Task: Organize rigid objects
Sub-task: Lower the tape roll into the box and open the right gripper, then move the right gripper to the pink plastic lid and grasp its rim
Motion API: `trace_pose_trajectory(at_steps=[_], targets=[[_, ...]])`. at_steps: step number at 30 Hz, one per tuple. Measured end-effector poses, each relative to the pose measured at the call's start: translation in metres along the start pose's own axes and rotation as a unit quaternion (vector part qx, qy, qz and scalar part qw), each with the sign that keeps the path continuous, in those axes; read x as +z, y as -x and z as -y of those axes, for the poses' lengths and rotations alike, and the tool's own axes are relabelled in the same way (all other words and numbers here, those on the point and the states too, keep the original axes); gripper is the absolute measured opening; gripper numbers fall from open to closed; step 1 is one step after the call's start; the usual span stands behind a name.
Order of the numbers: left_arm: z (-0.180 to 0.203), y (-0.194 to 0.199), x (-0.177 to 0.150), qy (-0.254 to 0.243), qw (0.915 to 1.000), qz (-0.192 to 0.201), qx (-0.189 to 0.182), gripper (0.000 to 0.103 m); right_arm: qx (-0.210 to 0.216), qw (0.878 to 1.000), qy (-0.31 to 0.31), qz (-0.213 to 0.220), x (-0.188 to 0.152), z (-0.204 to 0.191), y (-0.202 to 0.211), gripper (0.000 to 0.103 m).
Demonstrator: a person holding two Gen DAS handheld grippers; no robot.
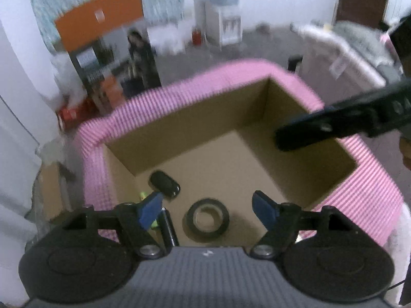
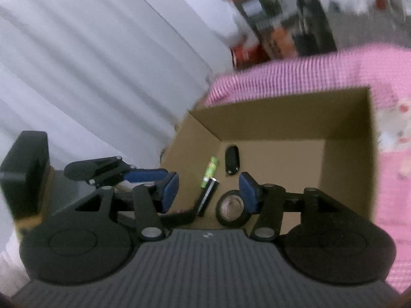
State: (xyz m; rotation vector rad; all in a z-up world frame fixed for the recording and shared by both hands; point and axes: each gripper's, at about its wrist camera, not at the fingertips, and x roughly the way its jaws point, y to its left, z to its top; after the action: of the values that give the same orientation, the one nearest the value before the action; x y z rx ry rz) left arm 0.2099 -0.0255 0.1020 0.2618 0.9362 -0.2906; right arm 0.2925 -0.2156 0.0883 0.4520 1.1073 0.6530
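An open cardboard box [image 1: 205, 118] [image 2: 269, 118] holds a black tape roll [image 1: 208, 219] [image 2: 232, 210], a black oval fob [image 1: 164, 183] [image 2: 232, 160], a green battery [image 2: 211, 170] and a black cylinder [image 2: 206, 197] [image 1: 168, 228]. My left gripper [image 1: 208, 210] hangs open above the box's near side, over the tape roll, with nothing between its blue pads. My right gripper [image 2: 209, 192] is also open and empty above the box. One of its black fingers [image 1: 308, 131] reaches in over the box's right edge. The left gripper's fingers [image 2: 146, 174] show beside the box's left wall.
Pink striped cloth [image 1: 359, 179] [image 2: 282, 71] wraps around the box. White drapery [image 2: 77, 64] hangs to the left. A black block [image 2: 25, 174] sits at the far left. Behind are an orange panel [image 1: 100, 15], a person [image 1: 140, 54] and a water dispenser [image 1: 223, 12].
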Motion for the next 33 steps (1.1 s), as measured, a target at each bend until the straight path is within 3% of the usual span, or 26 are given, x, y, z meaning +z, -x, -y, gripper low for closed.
trace_pose_trajectory(at_steps=[5, 9, 13, 19, 21, 28, 33], targets=[[0.013, 0.058, -0.030, 0.018, 0.9970, 0.074, -0.015, 0.089, 0.019, 0.997, 0.034, 0.062, -0.043, -0.016, 0.072, 0.081], [0.030, 0.062, -0.070, 0.021, 0.9962, 0.083, -0.017, 0.091, -0.003, 0.995, 0.053, 0.081, -0.093, -0.019, 0.097, 0.084], [0.049, 0.052, -0.111, 0.017, 0.9974, 0.063, -0.029, 0.091, -0.039, 0.996, 0.048, 0.062, -0.144, -0.012, 0.084, 0.085], [0.074, 0.017, -0.157, -0.004, 0.9985, 0.017, -0.052, 0.091, -0.058, 0.997, 0.044, -0.001, -0.204, -0.013, 0.028, 0.084], [0.080, 0.003, -0.165, -0.008, 0.9986, 0.000, -0.053, 0.091, -0.067, 0.996, 0.052, -0.023, -0.218, -0.016, 0.009, 0.083], [0.097, -0.024, -0.181, -0.014, 0.9987, -0.022, -0.044, 0.088, -0.083, 0.991, 0.070, -0.075, -0.236, -0.019, -0.034, 0.049], [0.109, -0.032, -0.187, -0.021, 0.9984, -0.030, -0.042, 0.073, -0.092, 0.989, 0.071, -0.088, -0.238, -0.016, -0.044, 0.029]])
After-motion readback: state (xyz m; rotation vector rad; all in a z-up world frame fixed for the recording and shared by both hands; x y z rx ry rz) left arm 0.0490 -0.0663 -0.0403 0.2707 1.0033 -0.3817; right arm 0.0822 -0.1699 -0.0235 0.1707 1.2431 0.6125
